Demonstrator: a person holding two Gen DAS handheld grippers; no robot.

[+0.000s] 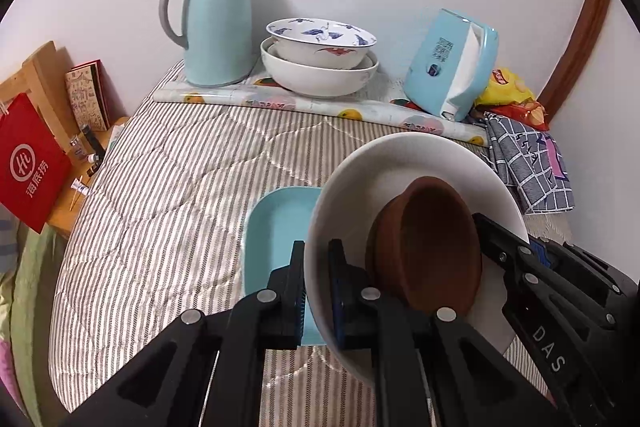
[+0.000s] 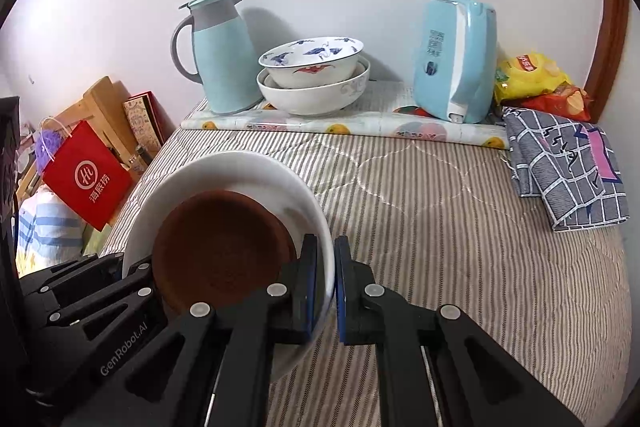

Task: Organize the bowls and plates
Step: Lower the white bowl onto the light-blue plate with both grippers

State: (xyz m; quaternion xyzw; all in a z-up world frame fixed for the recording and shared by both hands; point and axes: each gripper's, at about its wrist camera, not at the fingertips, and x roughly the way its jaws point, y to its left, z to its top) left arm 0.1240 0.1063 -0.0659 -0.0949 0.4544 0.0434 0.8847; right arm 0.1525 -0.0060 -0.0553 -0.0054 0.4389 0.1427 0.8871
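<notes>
A large white bowl holds a brown clay dish that leans inside it. My left gripper is shut on the bowl's left rim. My right gripper is shut on the same white bowl at its right rim, with the brown dish in it. The bowl is held tilted above the striped quilt. A light blue rectangular plate lies on the quilt under the bowl's left side. At the back, a blue-patterned bowl sits nested in a white bowl.
A light blue thermos jug stands left of the stacked bowls. A blue tissue box, snack bags and a checked cloth are at the right. A red bag and a wooden shelf are at the left.
</notes>
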